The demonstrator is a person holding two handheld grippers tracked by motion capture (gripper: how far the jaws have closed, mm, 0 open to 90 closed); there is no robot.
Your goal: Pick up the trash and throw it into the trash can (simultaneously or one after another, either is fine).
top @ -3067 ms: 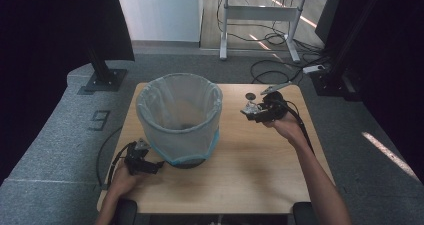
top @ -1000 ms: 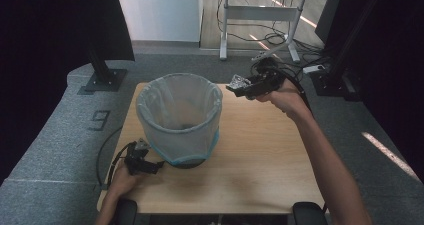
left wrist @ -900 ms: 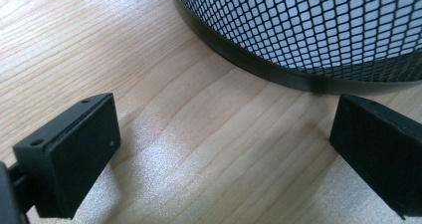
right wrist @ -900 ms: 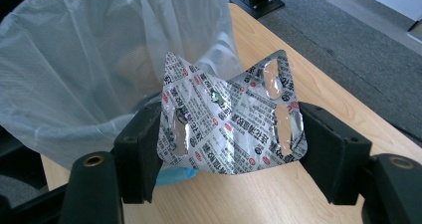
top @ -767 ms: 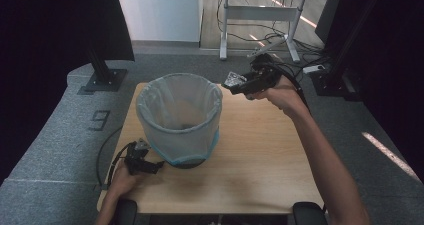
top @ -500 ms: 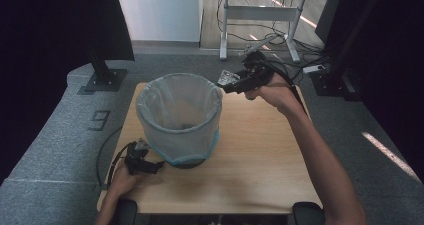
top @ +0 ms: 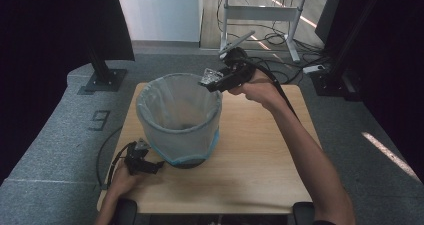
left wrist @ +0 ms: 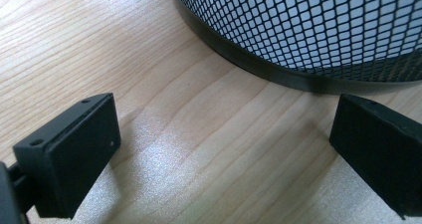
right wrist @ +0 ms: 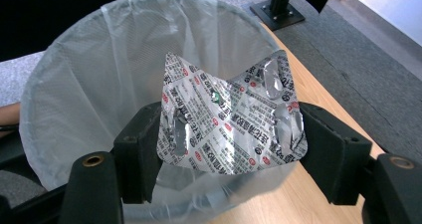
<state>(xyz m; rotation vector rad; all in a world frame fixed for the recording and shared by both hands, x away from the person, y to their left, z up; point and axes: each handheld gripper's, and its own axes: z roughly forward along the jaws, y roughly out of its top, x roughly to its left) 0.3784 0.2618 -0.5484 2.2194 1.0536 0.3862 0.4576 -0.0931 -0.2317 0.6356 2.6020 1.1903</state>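
One crumpled silver foil pill sheet with red and black print [right wrist: 231, 122], bent in the middle, pinched from both sides by the black jaws of the right gripper [top: 212, 80]. Held up in the air just over the far right rim of the round black mesh bin with the see-through plastic liner [top: 172, 127]. Three seconds back, down low near the right side of the light wooden table [top: 260, 155]; now lifted, carried left, right up to the bin's rim.

Left gripper [top: 150, 166] resting on the table just beside the foot of the bin, same spot as before, jaws wide apart with bare wood between them.

Plenty of bare table right of the bin and in front of it. Bin close to the table's left edge and far edge. Grey carpet floor [top: 60, 145] all around the table.

One pill sheet, one bin, one liner, two grippers, one table.
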